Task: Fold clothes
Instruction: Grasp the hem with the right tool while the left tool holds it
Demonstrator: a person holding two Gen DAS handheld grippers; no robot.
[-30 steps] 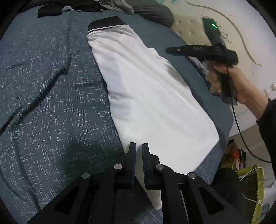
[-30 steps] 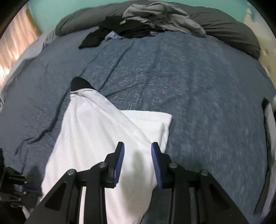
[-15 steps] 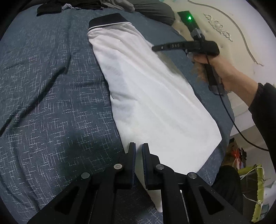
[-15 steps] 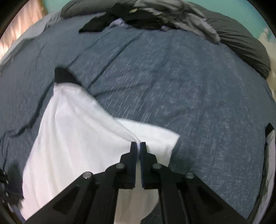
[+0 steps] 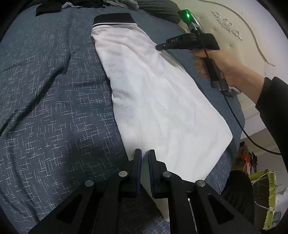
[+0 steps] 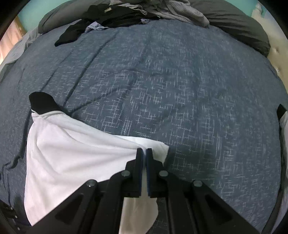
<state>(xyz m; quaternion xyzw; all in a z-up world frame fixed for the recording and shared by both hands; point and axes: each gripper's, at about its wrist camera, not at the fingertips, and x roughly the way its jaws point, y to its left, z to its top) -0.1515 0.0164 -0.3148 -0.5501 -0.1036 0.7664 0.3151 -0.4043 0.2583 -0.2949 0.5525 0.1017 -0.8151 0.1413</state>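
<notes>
From the left wrist, our left gripper (image 5: 144, 158) pinches the near hem of the white shirt with a black collar (image 5: 158, 93), lying narrow along the blue patterned bed (image 5: 45, 108). From the right wrist, our right gripper (image 6: 144, 153) is pressed onto the shirt's edge; crosswise folding remains, the sleeves are hidden.

White garment (image 6: 75, 162): lower part hidden behind the right gripper (image 6: 144, 153) at frame bottom. Bedspread (image 6: 180, 90) weave smeared by motion blur. Dark clothes pile (image 6: 117, 16), upper frame, cut off; items cannot be told apart.
</notes>
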